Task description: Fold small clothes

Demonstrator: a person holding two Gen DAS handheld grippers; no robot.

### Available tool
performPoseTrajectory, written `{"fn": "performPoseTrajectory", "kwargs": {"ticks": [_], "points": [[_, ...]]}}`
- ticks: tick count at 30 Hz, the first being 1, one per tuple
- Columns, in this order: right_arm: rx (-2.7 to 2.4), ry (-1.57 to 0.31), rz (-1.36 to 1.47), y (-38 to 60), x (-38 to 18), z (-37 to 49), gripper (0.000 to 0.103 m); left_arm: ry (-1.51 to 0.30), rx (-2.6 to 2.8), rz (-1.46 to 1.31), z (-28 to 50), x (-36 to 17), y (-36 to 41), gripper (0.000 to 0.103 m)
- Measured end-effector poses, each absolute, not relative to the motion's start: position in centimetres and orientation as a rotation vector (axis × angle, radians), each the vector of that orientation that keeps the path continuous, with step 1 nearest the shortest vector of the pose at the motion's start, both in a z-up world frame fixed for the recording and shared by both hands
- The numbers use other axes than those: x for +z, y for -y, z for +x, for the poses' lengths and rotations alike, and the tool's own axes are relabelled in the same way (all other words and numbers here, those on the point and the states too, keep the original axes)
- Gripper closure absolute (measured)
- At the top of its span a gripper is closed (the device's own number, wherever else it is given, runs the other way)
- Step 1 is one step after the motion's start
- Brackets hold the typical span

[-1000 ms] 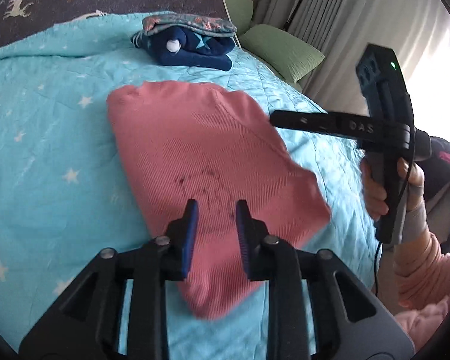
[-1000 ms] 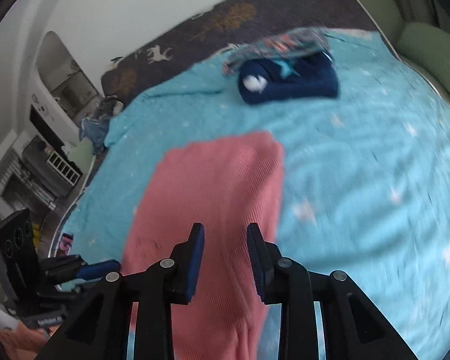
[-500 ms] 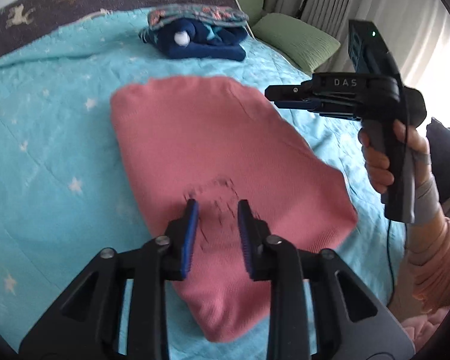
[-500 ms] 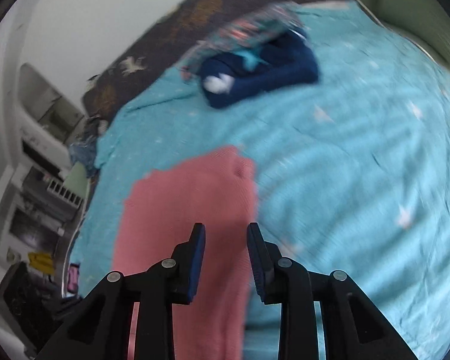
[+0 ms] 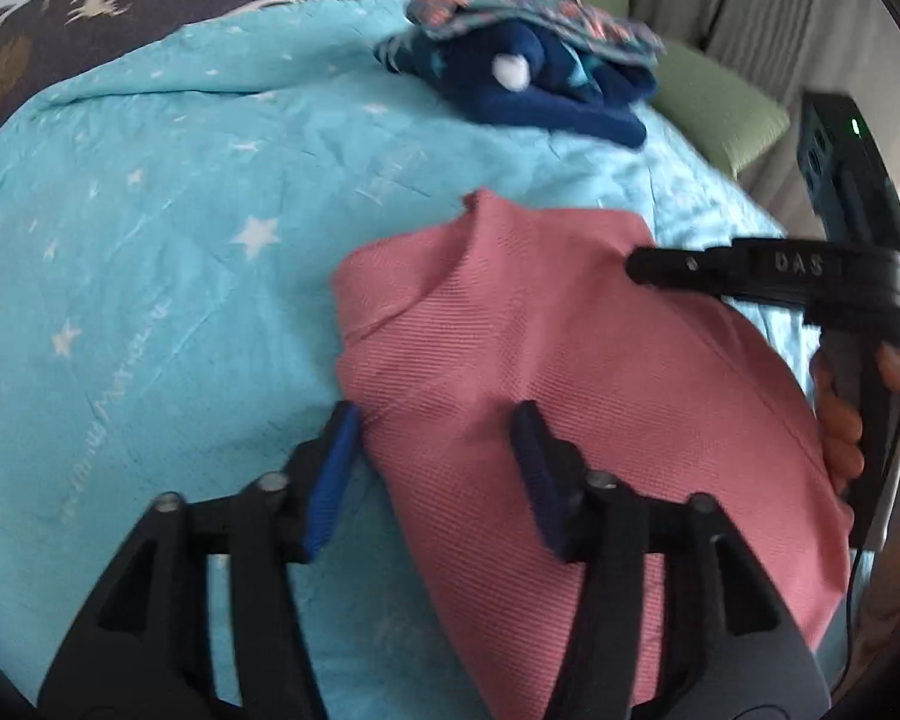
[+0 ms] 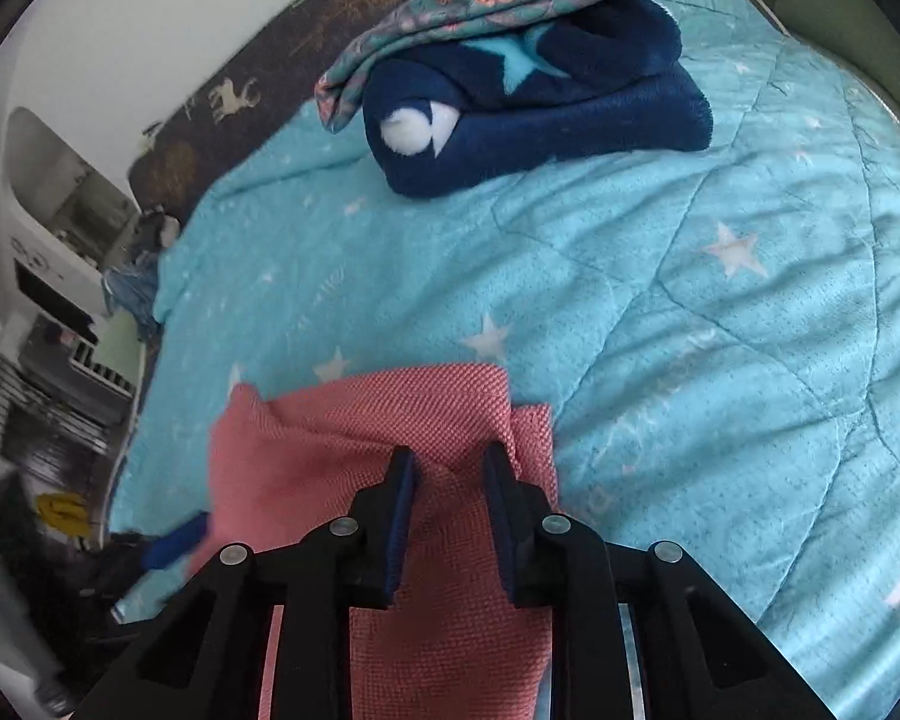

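Pink garment (image 5: 558, 372) lying rumpled on my bed's blue star-print quilt (image 5: 168, 276). My left claw (image 5: 435, 468) gapes wide over its edge; my right claw (image 6: 447, 504) pinches a raised fold. Beyond: stacked folded clothes (image 6: 540, 90), green cushions (image 5: 720, 108), curtains (image 5: 750, 12).

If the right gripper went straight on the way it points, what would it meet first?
The pink garment, bunched right at the right gripper. Its fingers stand slightly apart around a fold; whether they already pinch it is unclear. Farther along lies the blue quilt.
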State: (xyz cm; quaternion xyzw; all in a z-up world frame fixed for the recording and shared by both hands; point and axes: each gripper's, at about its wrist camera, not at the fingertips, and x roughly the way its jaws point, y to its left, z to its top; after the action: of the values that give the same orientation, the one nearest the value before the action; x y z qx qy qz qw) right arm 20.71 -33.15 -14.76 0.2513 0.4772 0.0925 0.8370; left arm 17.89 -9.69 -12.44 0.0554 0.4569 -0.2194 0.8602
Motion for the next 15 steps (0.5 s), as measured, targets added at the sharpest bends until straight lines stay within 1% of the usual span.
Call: {"fn": "performPoseTrajectory", "kwargs": {"ticks": [6,9,11,15], "points": [[0.191,-0.968,0.525,33.4,-13.8,19.3,0.080,-0.964,-0.474,0.097,17.5,-11.2,8.9,0.045],[0.191,-0.911,0.495,33.5,-11.7,16.6,0.076,-0.943,-0.487,0.098,15.8,-9.9,7.8,0.045],[0.237,-0.888,0.466,33.1,-10.5,14.5,0.076,-0.938,-0.508,0.094,14.1,-9.2,6.8,0.045],[0.322,-0.922,0.387,31.4,-10.1,9.9,0.076,-0.961,-0.571,0.088,10.5,-9.1,5.6,0.045]]}}
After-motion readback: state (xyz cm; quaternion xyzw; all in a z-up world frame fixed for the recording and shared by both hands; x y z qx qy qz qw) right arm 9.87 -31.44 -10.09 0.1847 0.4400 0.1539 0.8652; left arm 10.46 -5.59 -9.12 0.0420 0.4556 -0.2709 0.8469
